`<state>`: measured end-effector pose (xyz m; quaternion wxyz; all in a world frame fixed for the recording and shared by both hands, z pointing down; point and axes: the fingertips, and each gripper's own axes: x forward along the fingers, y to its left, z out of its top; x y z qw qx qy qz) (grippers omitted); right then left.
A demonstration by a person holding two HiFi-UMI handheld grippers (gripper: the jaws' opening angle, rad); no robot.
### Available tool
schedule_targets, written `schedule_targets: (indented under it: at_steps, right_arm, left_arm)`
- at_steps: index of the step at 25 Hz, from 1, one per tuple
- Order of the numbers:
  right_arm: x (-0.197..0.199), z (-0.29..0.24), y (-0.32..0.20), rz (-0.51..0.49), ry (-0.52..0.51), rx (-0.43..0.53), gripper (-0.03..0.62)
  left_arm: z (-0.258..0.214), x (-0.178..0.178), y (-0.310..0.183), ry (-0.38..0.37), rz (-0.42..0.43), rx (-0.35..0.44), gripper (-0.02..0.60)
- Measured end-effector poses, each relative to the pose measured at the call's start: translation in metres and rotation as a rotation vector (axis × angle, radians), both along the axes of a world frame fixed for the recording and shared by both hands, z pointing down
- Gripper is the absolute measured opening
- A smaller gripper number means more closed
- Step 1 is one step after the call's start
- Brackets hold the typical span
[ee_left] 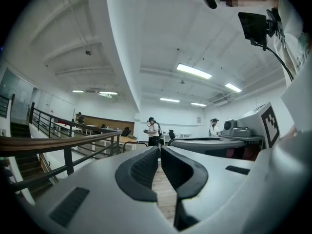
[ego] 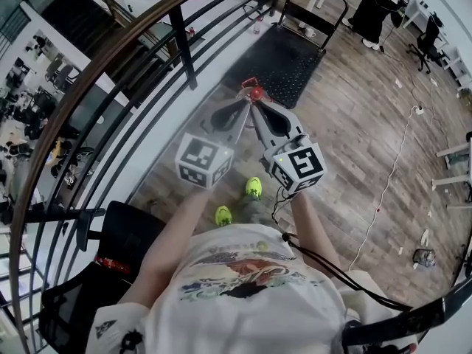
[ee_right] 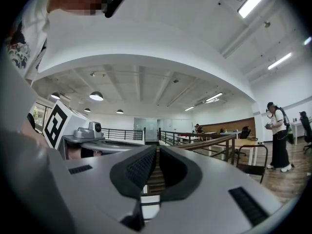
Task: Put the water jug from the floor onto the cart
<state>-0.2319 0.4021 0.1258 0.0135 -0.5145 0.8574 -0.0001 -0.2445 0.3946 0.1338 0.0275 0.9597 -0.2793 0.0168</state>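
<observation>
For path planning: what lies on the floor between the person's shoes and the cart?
Head view: only bare wood floor shows before the cart; left gripper and right gripper hide part.

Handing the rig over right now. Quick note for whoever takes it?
Left claw: shut, empty.
Right claw: shut, empty. Both are held level, tips close together.
Cart: ahead on the wood floor beside the railing, deck bare.
Water jug: in no view.
Done: nothing yet.
To do: find the jug, grip it, lift it onto the cart.
</observation>
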Motion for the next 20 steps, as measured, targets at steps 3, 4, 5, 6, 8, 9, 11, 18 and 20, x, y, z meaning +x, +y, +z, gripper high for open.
schedule_targets:
  at_steps: [3,4,5,6,8,9,11,18,20]
  right_arm:
    - [0.015,0.0,-0.019,-0.002,-0.001,-0.006,0.028]
    - [0.021,0.0,-0.023,-0.003,-0.001,-0.006,0.028]
    - [0.026,0.001,-0.027,-0.003,0.0,-0.005,0.028]
    - [0.031,0.002,-0.03,-0.005,0.002,-0.004,0.028]
    - [0.042,0.005,-0.042,-0.014,0.006,-0.006,0.028]
    - [0.048,0.008,-0.049,-0.021,0.004,-0.01,0.028]
    - [0.063,0.013,-0.067,-0.035,0.002,-0.019,0.028]
    - [0.109,0.034,-0.11,-0.097,0.015,-0.062,0.029]
    - [0.12,0.039,-0.121,-0.112,0.025,-0.07,0.029]
  left_arm:
    - [0.0,0.015,-0.018,-0.003,-0.002,-0.006,0.008]
    - [0.0,0.02,-0.021,-0.005,-0.004,-0.004,0.008]
    - [0.001,0.025,-0.025,-0.009,-0.006,0.0,0.008]
    - [0.002,0.031,-0.028,-0.014,-0.01,0.005,0.008]
    - [0.005,0.041,-0.04,-0.027,-0.019,0.013,0.008]
    - [0.008,0.047,-0.047,-0.033,-0.024,0.016,0.008]
    - [0.012,0.062,-0.064,-0.037,-0.029,0.019,0.009]
    - [0.03,0.107,-0.104,-0.059,-0.068,0.014,0.009]
    - [0.036,0.119,-0.114,-0.065,-0.084,0.004,0.011]
